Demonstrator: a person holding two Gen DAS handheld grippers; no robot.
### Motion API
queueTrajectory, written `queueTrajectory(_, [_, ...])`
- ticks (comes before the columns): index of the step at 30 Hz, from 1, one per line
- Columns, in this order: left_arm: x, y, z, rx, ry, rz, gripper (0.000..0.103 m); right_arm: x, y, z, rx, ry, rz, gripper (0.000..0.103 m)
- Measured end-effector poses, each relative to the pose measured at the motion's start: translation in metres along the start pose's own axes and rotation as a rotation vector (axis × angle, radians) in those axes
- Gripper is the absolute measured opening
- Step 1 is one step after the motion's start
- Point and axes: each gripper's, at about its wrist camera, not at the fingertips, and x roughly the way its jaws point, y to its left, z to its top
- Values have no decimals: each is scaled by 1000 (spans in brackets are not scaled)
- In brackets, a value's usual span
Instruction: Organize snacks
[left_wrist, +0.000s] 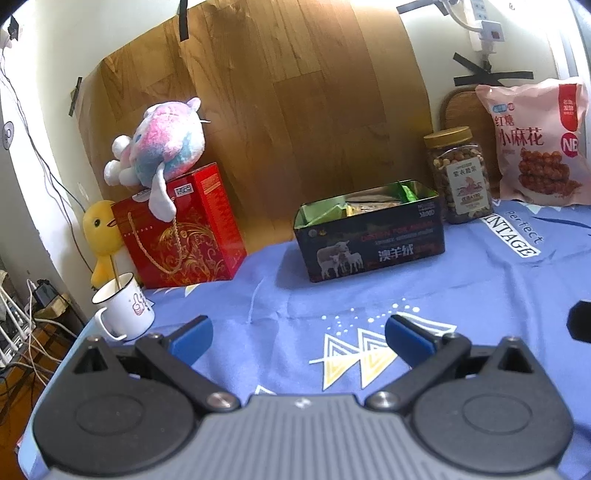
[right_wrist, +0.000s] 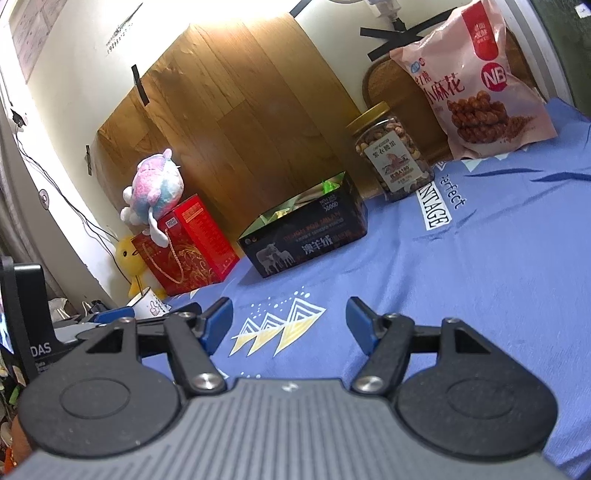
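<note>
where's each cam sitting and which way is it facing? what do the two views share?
Left wrist: on the left gripper, jaws open, looking slightly down over the blue cloth at the dark tin.
Right wrist: on the right gripper, jaws open, rolled sideways, facing the same tin; the left gripper shows at left.
Shared: tin, nut jar, pink snack bag, red box.

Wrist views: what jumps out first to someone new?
The open black tin of wrapped snacks, mid-table on the blue cloth. Right of it, against the wall, stand a nut jar and a pink snack bag; at far left a pastel plush lies on a red gift box. Both grippers, left and right, are open, holding nothing.
</note>
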Motion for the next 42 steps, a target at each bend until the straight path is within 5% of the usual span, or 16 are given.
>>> queueTrajectory(27, [3, -2, -3, 21, 6, 25, 103, 2, 2, -6, 6, 3, 2, 70])
queueTrajectory(34, [9, -7, 2, -13, 5, -47, 103, 1, 4, -5, -31, 26, -40, 70])
queueTrajectory(42, [11, -26, 7, -2, -5, -126, 103, -34, -8, -10, -7, -50, -171, 70])
